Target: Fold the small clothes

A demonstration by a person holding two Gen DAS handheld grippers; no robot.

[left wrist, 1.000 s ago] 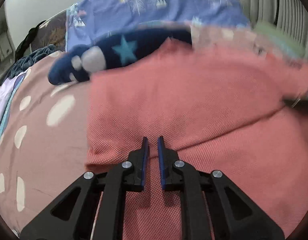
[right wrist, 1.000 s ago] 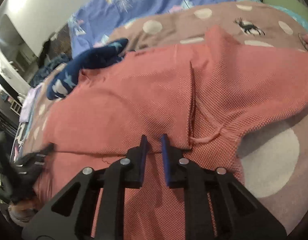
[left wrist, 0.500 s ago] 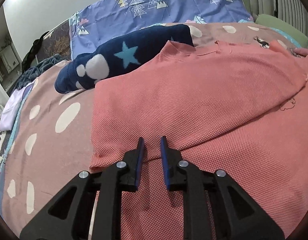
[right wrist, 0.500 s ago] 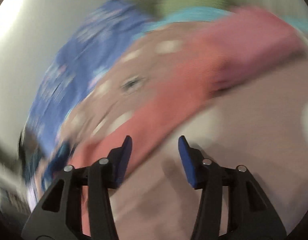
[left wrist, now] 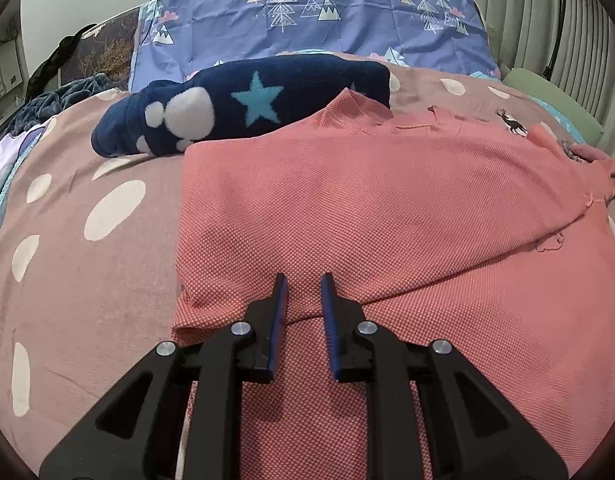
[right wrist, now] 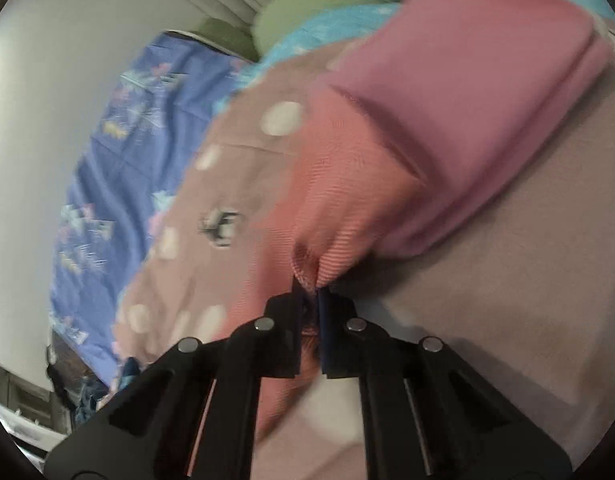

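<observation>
Right wrist grip: your right gripper (right wrist: 308, 292) was closing on the coral shirt (right wrist: 327, 200) edge; a thin pinch could slip.
Left fingers: your left gripper (left wrist: 303, 292) stood slightly apart, holding nothing; the fold could shift.

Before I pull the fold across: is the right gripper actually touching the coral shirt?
Touching. The right wrist view shows the right gripper closing, a bunched edge of the coral shirt pinched between its pads.

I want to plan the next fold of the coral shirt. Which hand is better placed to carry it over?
Right. The right gripper is closing on a bunched part of the coral shirt; the left gripper only hovers over it, gripping nothing.
</observation>
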